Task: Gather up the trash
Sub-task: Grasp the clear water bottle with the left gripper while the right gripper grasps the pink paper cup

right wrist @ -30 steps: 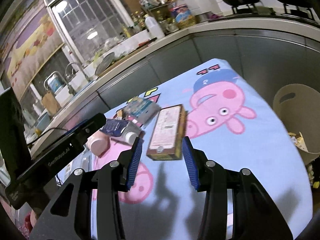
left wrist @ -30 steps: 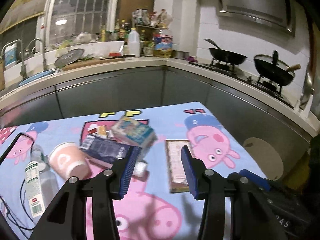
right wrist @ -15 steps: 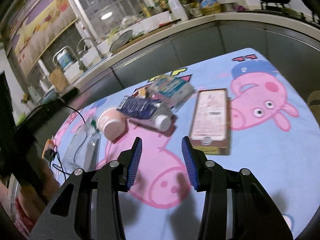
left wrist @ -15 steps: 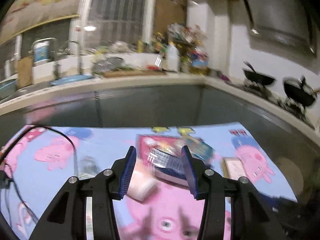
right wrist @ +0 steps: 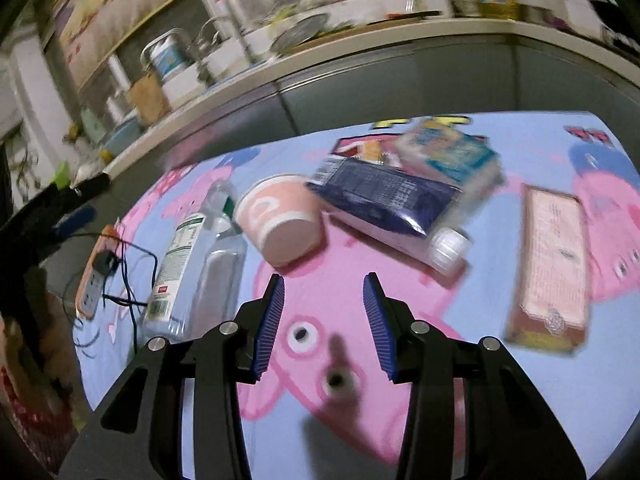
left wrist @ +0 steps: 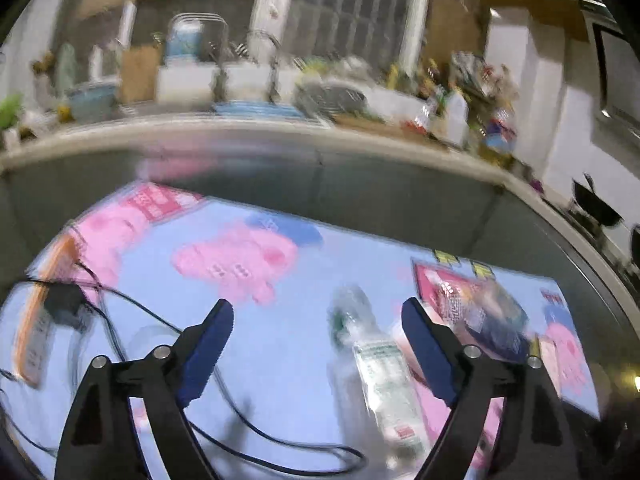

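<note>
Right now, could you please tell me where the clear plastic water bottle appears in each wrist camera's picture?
Left wrist view: the water bottle lies lower right of centre, beside the right-hand blue finger.
Right wrist view: the bottle lies at left, just left of the pink paper cup.
Shared landmark: the orange power strip with black cables, left of the bottle.

We saw bare cloth on the surface ahead of the right gripper. Beyond it, a pink cup, a clear bottle and a dark packet crowded together, while a black cable crossed the left side.
</note>
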